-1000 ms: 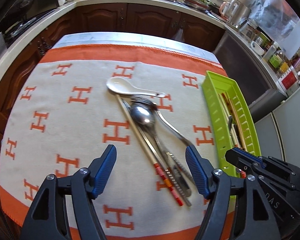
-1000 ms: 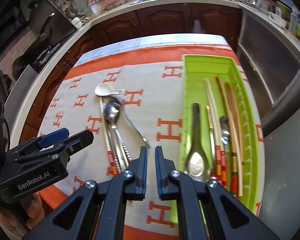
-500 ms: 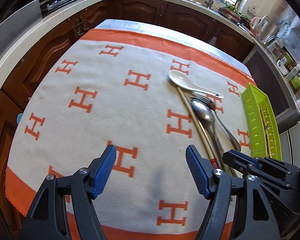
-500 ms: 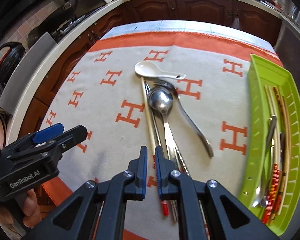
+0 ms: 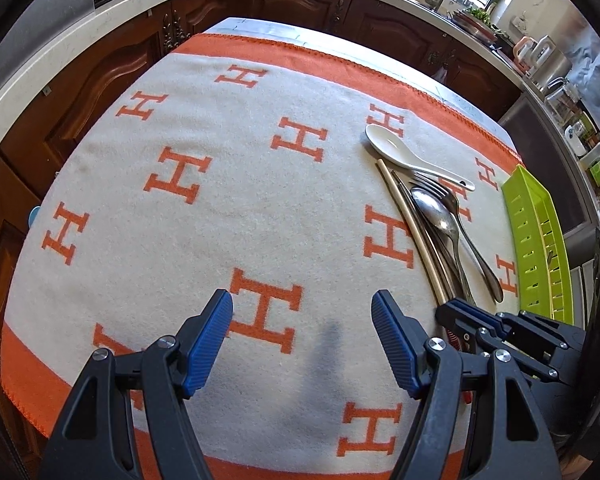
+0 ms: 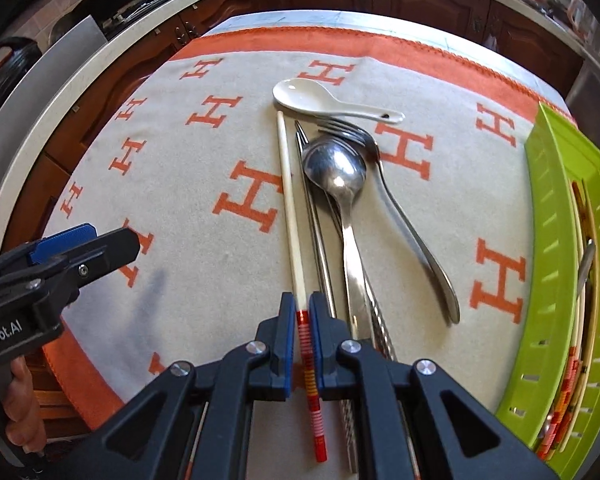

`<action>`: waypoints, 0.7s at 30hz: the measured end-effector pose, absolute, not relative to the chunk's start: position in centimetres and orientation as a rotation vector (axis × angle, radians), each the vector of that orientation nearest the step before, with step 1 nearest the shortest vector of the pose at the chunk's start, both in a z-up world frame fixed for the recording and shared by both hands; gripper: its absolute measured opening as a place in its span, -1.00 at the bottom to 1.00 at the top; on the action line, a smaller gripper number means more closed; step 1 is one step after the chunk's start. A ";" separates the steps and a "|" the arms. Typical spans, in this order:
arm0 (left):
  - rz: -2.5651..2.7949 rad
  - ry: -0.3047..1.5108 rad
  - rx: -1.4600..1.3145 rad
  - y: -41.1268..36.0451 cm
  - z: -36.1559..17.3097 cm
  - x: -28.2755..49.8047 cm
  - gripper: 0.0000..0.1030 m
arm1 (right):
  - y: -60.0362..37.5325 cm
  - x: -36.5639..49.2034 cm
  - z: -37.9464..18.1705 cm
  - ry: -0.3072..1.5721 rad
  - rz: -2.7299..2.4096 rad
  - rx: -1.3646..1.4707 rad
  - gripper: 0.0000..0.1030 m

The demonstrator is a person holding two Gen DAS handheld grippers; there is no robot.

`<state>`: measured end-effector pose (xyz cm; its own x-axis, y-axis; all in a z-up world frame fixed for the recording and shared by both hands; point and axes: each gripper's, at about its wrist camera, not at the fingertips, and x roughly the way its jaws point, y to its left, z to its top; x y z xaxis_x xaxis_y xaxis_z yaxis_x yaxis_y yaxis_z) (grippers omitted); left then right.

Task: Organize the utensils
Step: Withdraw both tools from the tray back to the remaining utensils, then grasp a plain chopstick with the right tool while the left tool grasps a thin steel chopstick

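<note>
A pile of utensils lies on the orange-and-cream cloth: a white ceramic spoon (image 6: 332, 100), a steel spoon (image 6: 336, 172), a fork (image 6: 364, 140), steel chopsticks (image 6: 316, 216) and a cream chopstick with a red-striped end (image 6: 290, 208). My right gripper (image 6: 302, 320) has its jaws nearly closed around the red-striped end of the cream chopstick, which still lies flat on the cloth. My left gripper (image 5: 302, 320) is open and empty over bare cloth, left of the pile (image 5: 432, 216). The right gripper shows in the left wrist view (image 5: 480, 320).
A lime green slotted tray (image 6: 556, 264) at the right holds several utensils; it also shows in the left wrist view (image 5: 536, 240). Dark wooden cabinets and a pale counter (image 5: 100, 28) ring the table. The cloth's near edge (image 5: 40, 384) is close to both grippers.
My right gripper has moved forward and down onto the cream chopstick's striped end. My left gripper has swung left, away from the pile and tray, staying open.
</note>
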<state>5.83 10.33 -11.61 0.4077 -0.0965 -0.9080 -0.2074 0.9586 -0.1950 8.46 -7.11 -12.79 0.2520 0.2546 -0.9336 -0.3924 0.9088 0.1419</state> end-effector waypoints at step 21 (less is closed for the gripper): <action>0.000 1.168 -0.279 7.1 -11.8 7.4 0.36 | -7.7 7.6 -11.2 1.160 0.492 -0.116 -0.90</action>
<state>7.43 7.07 -11.82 0.3957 -0.1438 -0.9071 -0.1445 0.9656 -0.2161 7.62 -7.69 -11.18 0.3065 0.3119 -0.8993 -0.4293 0.8886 0.1619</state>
